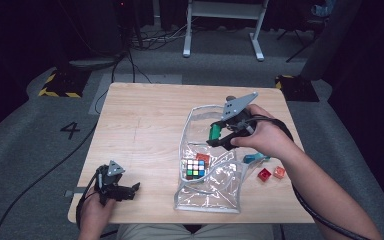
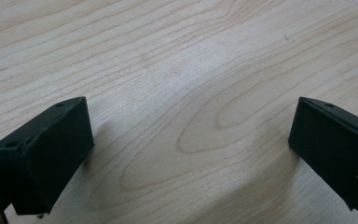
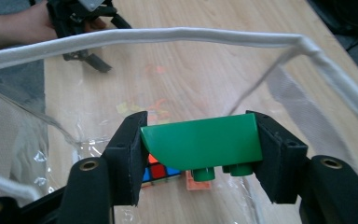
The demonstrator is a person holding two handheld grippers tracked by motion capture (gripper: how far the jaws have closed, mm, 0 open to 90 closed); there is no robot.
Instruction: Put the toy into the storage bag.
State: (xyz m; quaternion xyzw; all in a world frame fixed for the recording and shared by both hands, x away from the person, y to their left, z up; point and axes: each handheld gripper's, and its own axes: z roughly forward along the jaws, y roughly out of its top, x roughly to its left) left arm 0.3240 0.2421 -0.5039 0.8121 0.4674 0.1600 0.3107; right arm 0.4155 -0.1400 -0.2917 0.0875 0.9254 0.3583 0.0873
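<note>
A green block [image 3: 200, 142] sits clamped between the jaws of the right hand-held gripper [image 3: 200, 149], poised over the mouth of the clear bag [image 1: 207, 200], likely to drop it beside the puzzle cube [image 1: 195, 168] inside. The left hand-held gripper [image 1: 122, 191] rests wide open on the tabletop [image 1: 140, 130], well apart, idle.

Left half of table [image 1: 140, 125] bare wood, open passage to far and left edges. Clear pouch [image 1: 207, 192] blocks centre-right, reaching toward near edge. Teal piece [image 1: 254, 158], two red blocks [image 1: 271, 173] crowd strip near right edge.
</note>
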